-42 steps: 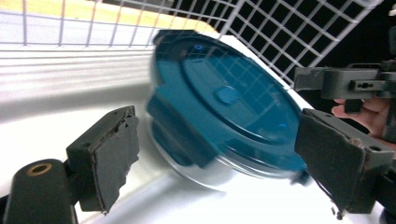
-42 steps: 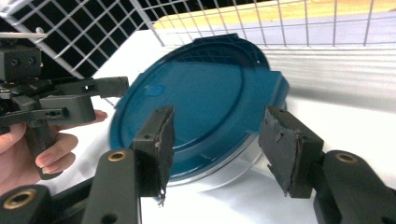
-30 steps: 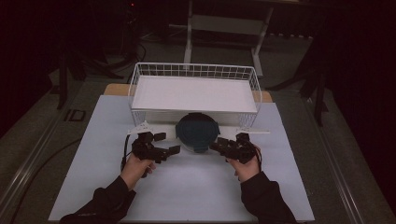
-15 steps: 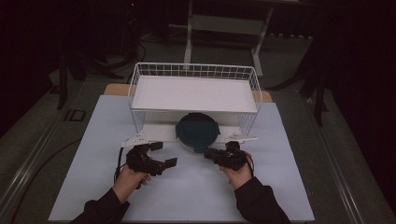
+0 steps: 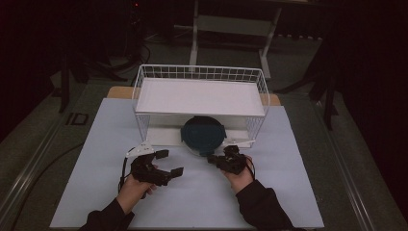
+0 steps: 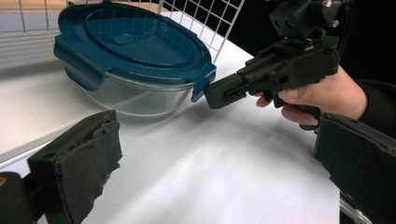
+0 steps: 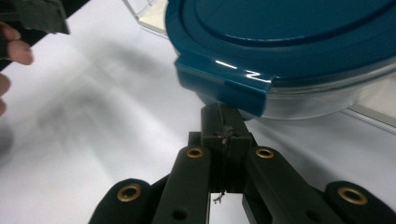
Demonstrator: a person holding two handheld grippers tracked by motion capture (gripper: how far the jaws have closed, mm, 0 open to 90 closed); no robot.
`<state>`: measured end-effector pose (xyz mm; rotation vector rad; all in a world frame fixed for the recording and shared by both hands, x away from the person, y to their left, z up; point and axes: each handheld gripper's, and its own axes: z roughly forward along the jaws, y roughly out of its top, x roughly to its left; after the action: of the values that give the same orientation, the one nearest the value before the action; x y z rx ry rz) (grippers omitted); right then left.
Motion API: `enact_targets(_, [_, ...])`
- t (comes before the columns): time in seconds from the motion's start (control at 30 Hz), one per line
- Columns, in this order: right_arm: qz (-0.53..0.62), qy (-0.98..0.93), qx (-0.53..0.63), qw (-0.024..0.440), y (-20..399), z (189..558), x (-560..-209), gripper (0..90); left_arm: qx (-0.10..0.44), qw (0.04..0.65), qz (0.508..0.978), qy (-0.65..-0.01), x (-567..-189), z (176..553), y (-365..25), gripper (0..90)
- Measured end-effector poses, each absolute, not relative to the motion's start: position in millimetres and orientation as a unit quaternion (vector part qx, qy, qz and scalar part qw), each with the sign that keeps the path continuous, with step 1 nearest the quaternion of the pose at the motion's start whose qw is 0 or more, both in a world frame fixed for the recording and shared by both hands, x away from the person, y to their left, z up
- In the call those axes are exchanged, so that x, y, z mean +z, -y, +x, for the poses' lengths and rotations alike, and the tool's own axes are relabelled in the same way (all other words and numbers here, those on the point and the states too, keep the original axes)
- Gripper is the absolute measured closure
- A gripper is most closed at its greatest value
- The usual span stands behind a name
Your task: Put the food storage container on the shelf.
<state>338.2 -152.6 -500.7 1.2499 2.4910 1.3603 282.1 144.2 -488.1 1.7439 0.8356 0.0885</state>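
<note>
One round glass container (image 6: 135,100), glossy teal lid (image 6: 135,44).

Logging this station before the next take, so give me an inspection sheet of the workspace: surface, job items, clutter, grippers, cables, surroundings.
Surface: pale table mat, clean.
Job's things: glass container with blue clip lid, lid on, at the front of the white wire basket.
Clutter: nothing seen.
Grippers: left gripper open, away from the container; right gripper shut, tip at a lid clip.
Cables: one loops beside the left gripper.
Surroundings: dark, stand legs behind table.
</note>
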Motion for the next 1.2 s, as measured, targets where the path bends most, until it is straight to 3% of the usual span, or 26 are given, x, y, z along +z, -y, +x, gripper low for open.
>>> enact_targets(1.2, [0.433, -0.779, 0.452, 0.038, 131.0, 383.9, -503.2, 89.8, 0.057, 0.570, 0.742, -0.349, -487.5, 281.4, -147.8, 0.9])
